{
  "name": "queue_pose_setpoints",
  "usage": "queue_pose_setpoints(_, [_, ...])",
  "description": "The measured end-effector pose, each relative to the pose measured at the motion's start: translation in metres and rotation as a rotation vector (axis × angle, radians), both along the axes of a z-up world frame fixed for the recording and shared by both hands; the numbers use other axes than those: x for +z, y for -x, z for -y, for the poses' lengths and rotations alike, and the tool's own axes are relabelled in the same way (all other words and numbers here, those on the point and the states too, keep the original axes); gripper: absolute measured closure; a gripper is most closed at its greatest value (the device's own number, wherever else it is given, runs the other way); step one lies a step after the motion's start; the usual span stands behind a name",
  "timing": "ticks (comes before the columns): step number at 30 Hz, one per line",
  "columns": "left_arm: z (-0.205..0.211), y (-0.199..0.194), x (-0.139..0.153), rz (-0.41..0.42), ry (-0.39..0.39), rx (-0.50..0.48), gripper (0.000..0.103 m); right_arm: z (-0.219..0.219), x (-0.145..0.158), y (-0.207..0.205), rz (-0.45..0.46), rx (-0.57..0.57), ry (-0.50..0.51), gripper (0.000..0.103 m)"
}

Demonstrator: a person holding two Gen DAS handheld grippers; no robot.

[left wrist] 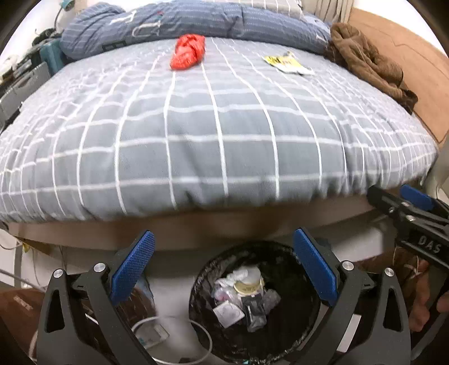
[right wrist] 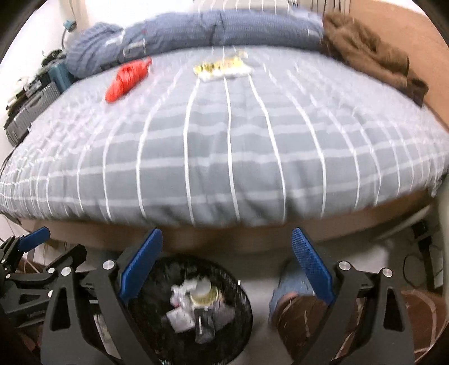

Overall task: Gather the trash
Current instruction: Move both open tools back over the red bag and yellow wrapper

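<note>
Your left gripper is spread wide with nothing between its blue pads — it hangs over the black-lined trash bin at the foot of the bed. Seen from the left wrist, the bin's mouth sits below and between the two fingers, slightly toward the right one, whose pad overlaps the bin's rim. Inside lie crumpled wrappers, a round lid-like piece and a dark packet, all loose in the bottom.

Your right gripper is also spread apart and empty. From its wrist view the bin lies below and toward its left finger, with that pad crossing the rim; the wrappers inside are blurred here. Part of your left gripper shows at the lower left edge of this view, just beside the bin, and your right gripper shows at the right edge of the left wrist view.

Two pieces are still up on the grey checked bedcover, well apart from both tongs: a crumpled red bag near the far left, just in front of the rolled blue quilt, and a flat yellow-and-white wrapper to its right, near the brown garment bunched at the bed's right edge. Both lie straight ahead of and above the open fingers — across nearly the whole bed from them.
</note>
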State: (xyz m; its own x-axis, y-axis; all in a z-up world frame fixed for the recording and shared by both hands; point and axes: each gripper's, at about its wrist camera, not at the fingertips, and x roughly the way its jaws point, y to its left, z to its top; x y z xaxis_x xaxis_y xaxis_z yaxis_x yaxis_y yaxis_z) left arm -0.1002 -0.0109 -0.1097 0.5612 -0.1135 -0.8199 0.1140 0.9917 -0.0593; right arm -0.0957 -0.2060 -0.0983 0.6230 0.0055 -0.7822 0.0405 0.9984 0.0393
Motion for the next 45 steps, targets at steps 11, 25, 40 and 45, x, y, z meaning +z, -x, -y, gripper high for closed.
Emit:
queue_pose_setpoints(11, [-0.016, -0.041, 0.028, 0.093, 0.002, 0.054, 0.006, -0.012, 0.026, -0.033, 0.13, 0.027, 0.037, 0.008])
queue_pose_setpoints(25, [-0.035, -0.106, 0.036, 0.15, -0.033, 0.112, 0.006, -0.009, 0.034, -0.096, 0.161, 0.015, 0.05, 0.008])
queue_pose_setpoints(40, [-0.04, -0.149, 0.054, 0.207, -0.022, 0.134, 0.006, -0.016, 0.046, -0.143, 0.191, 0.043, 0.07, 0.008])
queue_pose_setpoints(45, [-0.045, -0.167, 0.054, 0.207, -0.019, 0.141, 0.006, -0.015, 0.045, -0.162, 0.186, 0.041, 0.065, 0.008])
